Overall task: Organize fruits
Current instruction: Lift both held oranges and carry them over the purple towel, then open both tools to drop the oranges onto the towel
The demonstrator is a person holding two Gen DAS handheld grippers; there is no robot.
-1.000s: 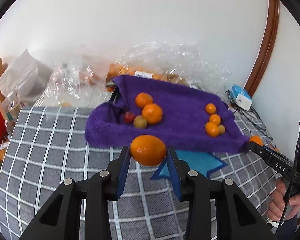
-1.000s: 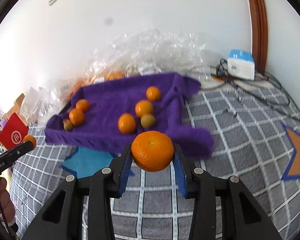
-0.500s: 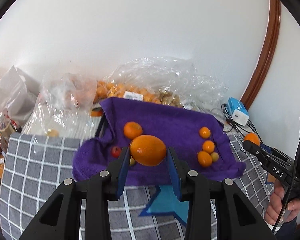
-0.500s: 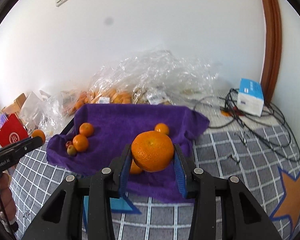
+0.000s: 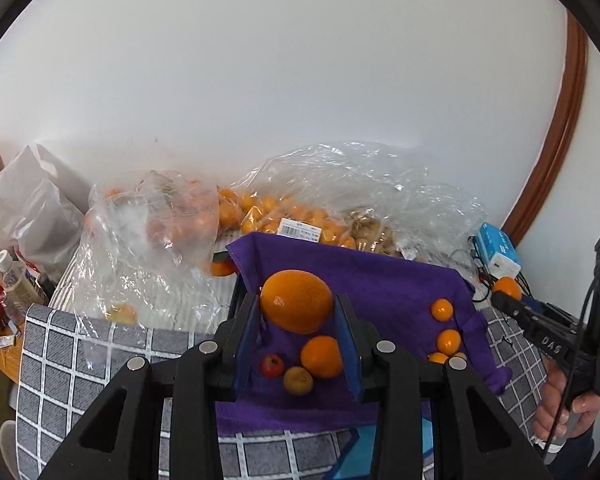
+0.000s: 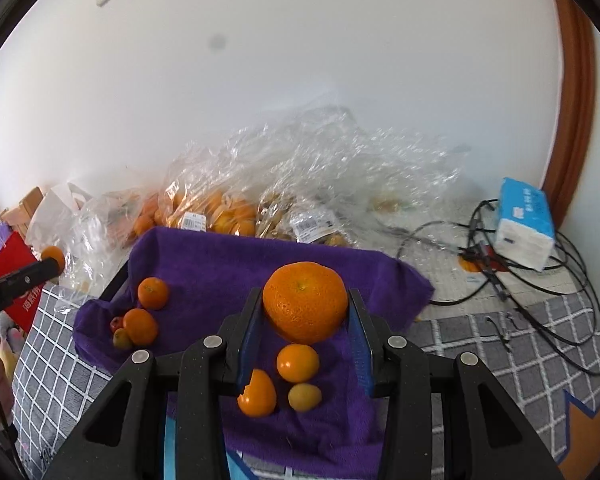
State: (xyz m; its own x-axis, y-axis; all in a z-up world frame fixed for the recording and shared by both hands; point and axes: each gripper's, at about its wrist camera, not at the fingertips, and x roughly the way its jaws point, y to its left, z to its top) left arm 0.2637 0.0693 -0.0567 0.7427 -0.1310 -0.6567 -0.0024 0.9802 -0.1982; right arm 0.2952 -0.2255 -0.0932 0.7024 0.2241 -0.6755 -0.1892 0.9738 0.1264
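Observation:
My left gripper [image 5: 297, 312] is shut on a large orange [image 5: 296, 301] and holds it above the left part of the purple towel [image 5: 380, 280]. Below it lie an orange [image 5: 322, 357], a small red fruit [image 5: 272, 365] and a yellow-green fruit [image 5: 298, 380]. My right gripper [image 6: 305, 316] is shut on a large mandarin [image 6: 305, 301] above the towel's right part [image 6: 220, 264]. Under it lie two small oranges [image 6: 298, 362] and a yellowish fruit [image 6: 305, 397]. The right gripper also shows in the left wrist view [image 5: 508, 300], and the left gripper in the right wrist view [image 6: 48, 265].
Clear plastic bags of oranges [image 5: 268, 212] and nuts lie behind the towel against the white wall. A blue-white tissue pack [image 6: 524, 230] and black cables [image 6: 520, 280] are at the right. A red bag [image 6: 16, 276] and a bottle [image 5: 12, 276] stand at the left. The cloth is grey check [image 5: 80, 360].
Both grippers have risen and moved forward over the purple towel, each still holding its fruit. The towel and bags now sit lower and nearer in both views.

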